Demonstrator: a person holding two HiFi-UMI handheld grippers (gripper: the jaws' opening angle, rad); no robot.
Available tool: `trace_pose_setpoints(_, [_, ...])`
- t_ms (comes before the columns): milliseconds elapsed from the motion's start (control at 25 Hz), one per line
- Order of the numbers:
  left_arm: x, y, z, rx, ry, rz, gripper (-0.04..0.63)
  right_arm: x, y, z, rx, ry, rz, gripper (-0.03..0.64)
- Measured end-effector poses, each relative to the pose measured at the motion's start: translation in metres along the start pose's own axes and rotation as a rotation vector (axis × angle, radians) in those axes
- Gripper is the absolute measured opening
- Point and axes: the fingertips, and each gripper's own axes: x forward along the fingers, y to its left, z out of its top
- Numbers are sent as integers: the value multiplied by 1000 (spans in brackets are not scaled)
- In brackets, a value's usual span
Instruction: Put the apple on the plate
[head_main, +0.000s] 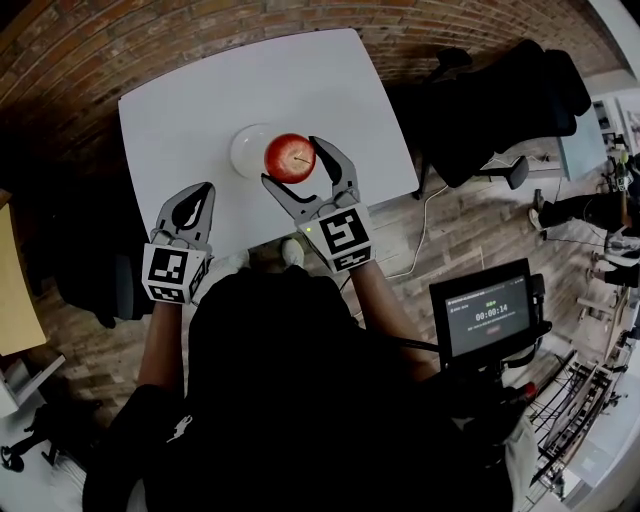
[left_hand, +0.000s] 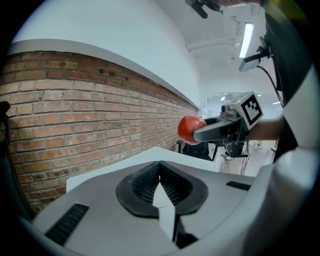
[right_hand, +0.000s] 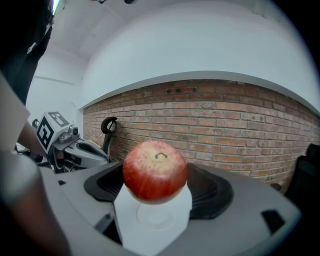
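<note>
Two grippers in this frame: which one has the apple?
The right gripper, at the head view's right: its jaws are clamped on the red apple, over the plate. The left gripper is shut and empty, off to the side.

The right gripper (right_hand: 159, 186) clamps a red apple (right_hand: 155, 167), stem up, above the plate (right_hand: 155, 222) on the counter (right_hand: 125, 225).

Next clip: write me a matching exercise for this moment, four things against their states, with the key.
Things:
1. apple
2. plate
3. left tool
4. right tool

States:
A. jaws together, holding nothing
B. lying bare on the table
C. red, held up in the air
D. jaws closed on the apple

Pairs: 1-C, 2-B, 3-A, 4-D
</note>
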Motion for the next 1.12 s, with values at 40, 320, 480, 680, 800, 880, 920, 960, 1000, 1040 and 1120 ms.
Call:
trace_pose_setpoints(40, [0,1,0,1,-1,1,8,0,0,1,-3,-2,-2,383])
trace_pose_setpoints(320, [1,3,5,8,-9,2,8,0,-2,6,-12,-14,-13,383])
trace_pose_setpoints(480, [0,3,6,10,-14,6,8,0,-2,8,-15,-21,-12,383])
trace_pose_setpoints(680, [0,3,7,7,-20,11,8,1,-1,8,-21,-22,-9,383])
trace_pose_setpoints(800, [0,5,5,6,-20,14,8,3,-1,7,-24,-20,-7,383])
trace_pose_setpoints(880, [0,5,5,6,-20,16,8,3,0,6,-25,-21,-6,383])
trace_pose_setpoints(920, [0,4,5,6,-20,16,8,3,0,7,-25,-21,-5,383])
trace_pose_setpoints(960, [0,4,5,6,-19,17,8,3,0,7,-25,-22,-4,383])
trace_pose_setpoints(1000, [-1,4,5,7,-19,18,8,2,0,7,-26,-22,-3,383])
trace_pose_setpoints(1040, [-1,3,5,7,-19,19,8,2,0,8,-27,-23,-2,383])
trace_pose_setpoints(1120, [-2,3,6,9,-20,21,8,2,1,8,-28,-23,1,383])
